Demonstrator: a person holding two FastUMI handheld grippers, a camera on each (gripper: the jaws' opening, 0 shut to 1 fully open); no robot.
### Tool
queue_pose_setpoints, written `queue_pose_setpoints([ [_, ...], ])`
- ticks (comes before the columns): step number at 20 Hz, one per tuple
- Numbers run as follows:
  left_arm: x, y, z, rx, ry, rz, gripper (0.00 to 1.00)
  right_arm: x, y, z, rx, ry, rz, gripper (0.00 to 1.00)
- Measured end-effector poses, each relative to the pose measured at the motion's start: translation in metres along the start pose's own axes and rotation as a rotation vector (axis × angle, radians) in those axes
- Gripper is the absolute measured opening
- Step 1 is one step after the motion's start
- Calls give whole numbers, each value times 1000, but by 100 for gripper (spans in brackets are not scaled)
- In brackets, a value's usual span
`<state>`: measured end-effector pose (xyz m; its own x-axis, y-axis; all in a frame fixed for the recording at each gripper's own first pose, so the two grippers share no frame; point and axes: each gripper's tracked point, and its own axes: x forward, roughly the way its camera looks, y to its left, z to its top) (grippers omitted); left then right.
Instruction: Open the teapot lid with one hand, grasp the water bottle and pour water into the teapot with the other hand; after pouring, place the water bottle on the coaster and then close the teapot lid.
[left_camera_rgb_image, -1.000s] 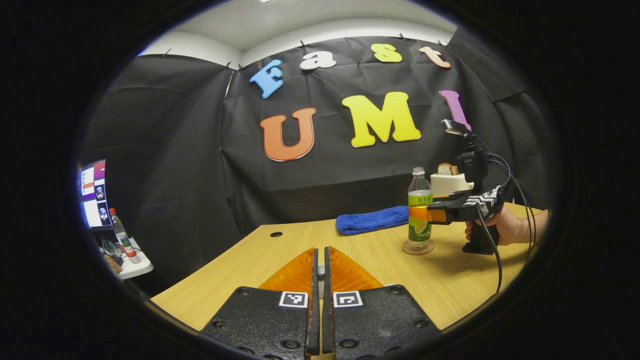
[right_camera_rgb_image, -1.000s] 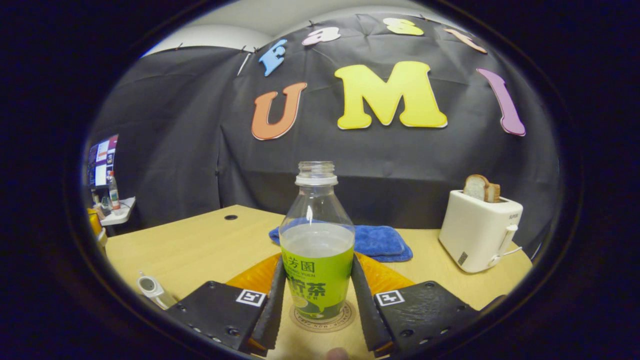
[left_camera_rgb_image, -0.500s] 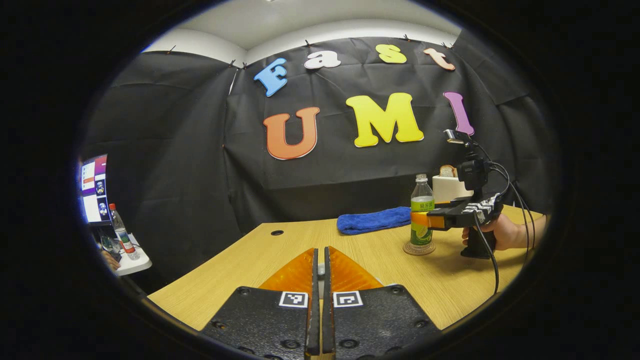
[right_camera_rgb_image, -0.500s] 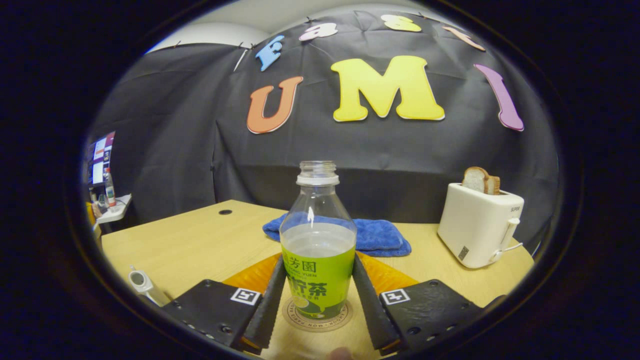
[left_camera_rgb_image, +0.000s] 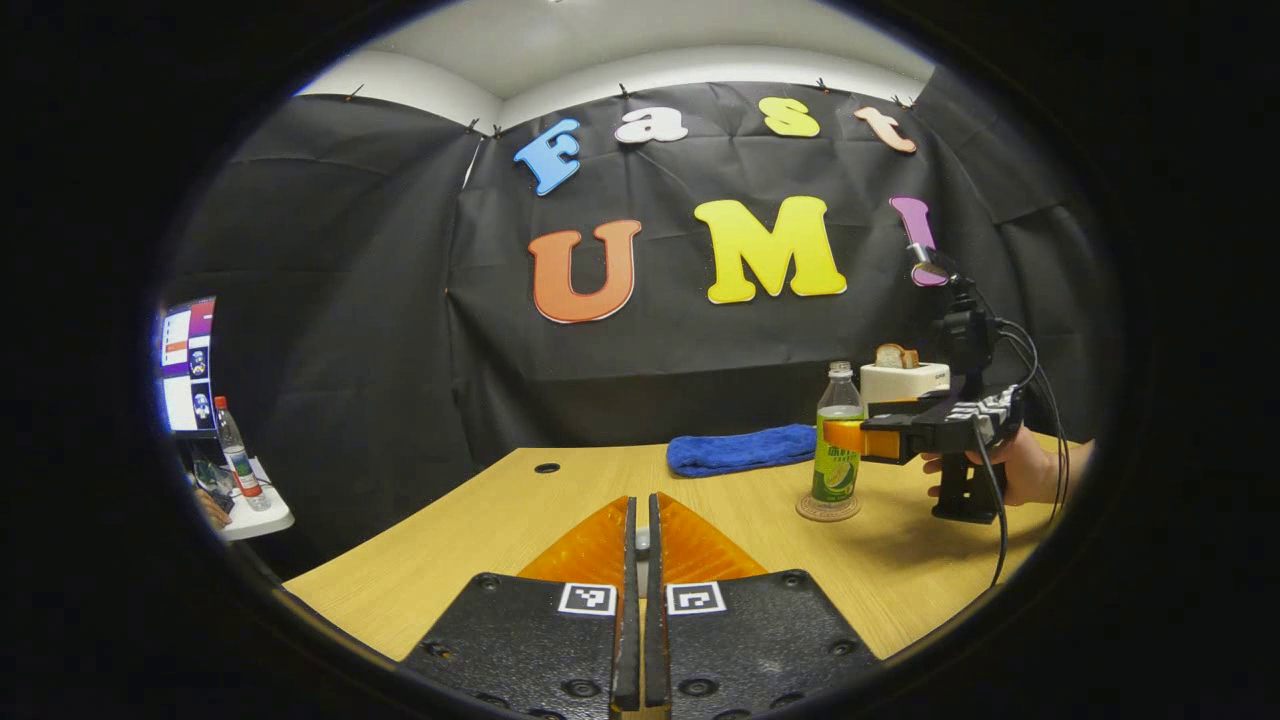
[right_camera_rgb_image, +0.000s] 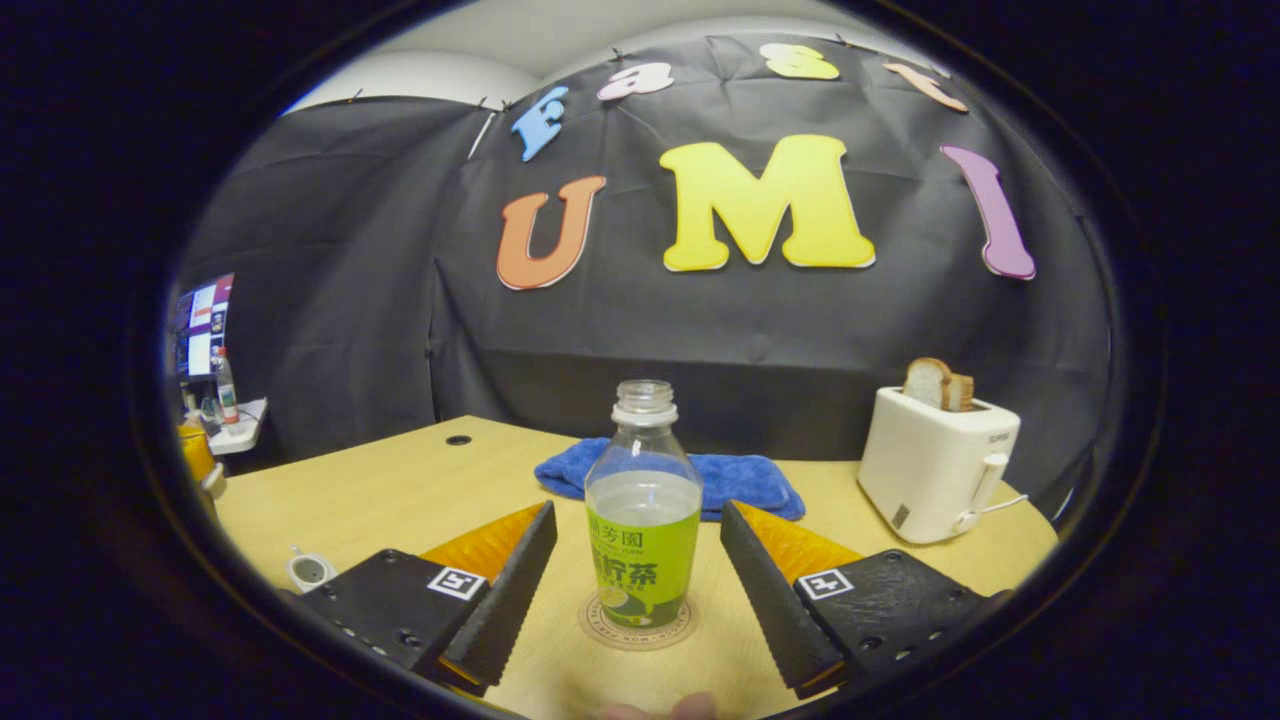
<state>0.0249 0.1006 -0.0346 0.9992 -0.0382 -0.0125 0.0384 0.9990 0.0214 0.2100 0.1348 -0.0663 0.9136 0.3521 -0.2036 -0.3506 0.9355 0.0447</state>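
My right gripper (right_camera_rgb_image: 640, 555) is spread wide, fingers either side of the bottle (right_camera_rgb_image: 642, 520) and not touching it. Bottle stands upright on the coaster (right_camera_rgb_image: 640, 625), cap off, partly filled. My left gripper (left_camera_rgb_image: 643, 600) is pressed together with nothing between the fingers, over the worktop (left_camera_rgb_image: 500, 530). From the left gripper view, the bottle (left_camera_rgb_image: 838, 435) sits on the coaster (left_camera_rgb_image: 828, 508) to the right, my hand (left_camera_rgb_image: 1020, 470) behind it. Small white spout-like thing (right_camera_rgb_image: 310, 570) at left, can't tell what. Further back: blue towel (right_camera_rgb_image: 700, 480), toaster (right_camera_rgb_image: 935, 465) with bread (right_camera_rgb_image: 935, 383).
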Motion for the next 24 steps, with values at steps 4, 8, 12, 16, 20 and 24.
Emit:
queue_pose_setpoints([
  [4,12,-16,-13,-17,10,-31,5,-54,-13,9,-18,-49,-36,97],
  [8,30,-33,-38,-48,61,-64,5,-103,-29,4,-28,-76,-70,97],
  [12,44,-41,-53,-72,85,-68,4,-133,-44,-5,-29,-95,-108,96],
  [16,50,-40,-59,-76,96,-56,5,-137,-48,-20,-6,-62,-105,96],
  [20,51,-40,-67,-87,119,-57,5,-137,-51,-28,7,-53,-107,96],
  [24,50,-42,-67,-87,122,-60,5,-138,-51,-35,18,-33,-104,97],
])
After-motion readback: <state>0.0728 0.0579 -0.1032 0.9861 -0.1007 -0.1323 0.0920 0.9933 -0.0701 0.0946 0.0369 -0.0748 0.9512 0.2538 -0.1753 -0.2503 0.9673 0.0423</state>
